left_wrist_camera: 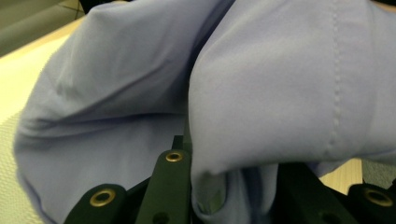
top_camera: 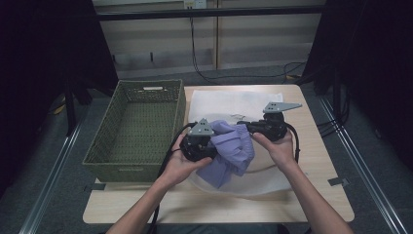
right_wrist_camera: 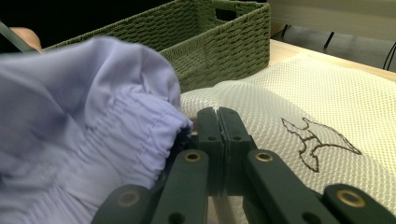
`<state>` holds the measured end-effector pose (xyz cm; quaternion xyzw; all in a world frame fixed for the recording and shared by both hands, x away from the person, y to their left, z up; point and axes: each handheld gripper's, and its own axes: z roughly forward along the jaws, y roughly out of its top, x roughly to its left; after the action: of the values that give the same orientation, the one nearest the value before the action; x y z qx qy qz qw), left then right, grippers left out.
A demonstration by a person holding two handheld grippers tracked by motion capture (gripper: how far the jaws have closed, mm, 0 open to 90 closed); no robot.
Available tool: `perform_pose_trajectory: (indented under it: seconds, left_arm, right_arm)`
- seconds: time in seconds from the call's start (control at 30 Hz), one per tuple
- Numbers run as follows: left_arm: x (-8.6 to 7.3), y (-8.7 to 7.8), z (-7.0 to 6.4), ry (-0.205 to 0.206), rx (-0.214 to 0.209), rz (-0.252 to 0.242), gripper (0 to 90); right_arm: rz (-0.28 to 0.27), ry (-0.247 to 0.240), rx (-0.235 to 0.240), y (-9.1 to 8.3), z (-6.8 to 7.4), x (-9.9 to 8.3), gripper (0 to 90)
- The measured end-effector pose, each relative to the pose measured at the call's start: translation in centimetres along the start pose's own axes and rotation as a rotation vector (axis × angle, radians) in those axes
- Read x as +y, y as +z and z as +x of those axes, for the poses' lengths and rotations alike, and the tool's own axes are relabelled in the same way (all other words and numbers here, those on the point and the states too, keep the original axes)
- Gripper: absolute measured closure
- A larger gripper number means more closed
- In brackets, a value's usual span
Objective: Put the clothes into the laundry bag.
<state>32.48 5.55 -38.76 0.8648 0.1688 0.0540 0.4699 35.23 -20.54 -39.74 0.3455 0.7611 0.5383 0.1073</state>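
- Sitting on the table, the green woven basket is the landmark.
- Just right of it lies a white mesh bag.
- Above the bag, a lilac garment hangs.
- Left gripper grasps the garment.
- Right gripper, jaws pressed together; whether it pinches cloth, I cannot tell.

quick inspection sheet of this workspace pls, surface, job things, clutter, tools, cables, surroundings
surface: light wooden table, mostly covered in the middle by a white mesh bag lying flat
job's things: lavender garment bunched and held up between both tools over the mesh bag; green woven basket at the table's left, nothing seen inside
clutter: nothing seen
grippers: left tool has garment fabric between its jaws; right tool has jaws pressed together at the garment's elastic edge, grip on it unclear
cables: one trails from each tool toward the person; black cables on the floor behind
surroundings: dark curtains either side, pale wall panels behind, metal rails beside the table
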Motion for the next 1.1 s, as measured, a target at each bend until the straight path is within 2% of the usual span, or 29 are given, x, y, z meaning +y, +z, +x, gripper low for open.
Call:
perform_pose_trajectory:
  seconds: [0.23,0.4,0.63,0.8,0.93,1.03,1.1]
  left_arm:
    - [-0.6,1.1,-0.3,0.014,-0.028,0.036,77.8]
    - [-1.1,2.3,-0.5,0.022,-0.029,0.080,77.7]
    - [-1.7,3.2,-0.3,0.003,-0.023,0.096,77.5]
    - [-1.5,3.3,-0.1,0.003,-0.025,0.093,77.5]
    - [-0.8,3.7,-0.3,0.018,-0.022,0.092,77.5]
    - [-0.3,4.3,-0.3,0.015,-0.025,0.093,77.5]
    - [0.0,4.9,-0.2,0.029,-0.024,0.096,77.6]
  right_arm:
    - [-0.003,0.000,0.000,0.0,0.0,0.0,89.3]
    - [-0.007,-0.002,0.004,-0.1,0.1,0.1,89.2]
    - [-0.005,-0.003,0.005,-0.1,0.1,0.1,89.2]
    - [-0.001,-0.006,0.005,0.0,0.1,0.0,89.2]
    - [-0.003,-0.002,0.005,0.0,0.0,0.0,89.2]
    - [-0.003,-0.002,0.003,-0.1,0.0,0.0,89.2]
    - [-0.001,0.000,0.006,0.0,0.0,0.0,89.2]
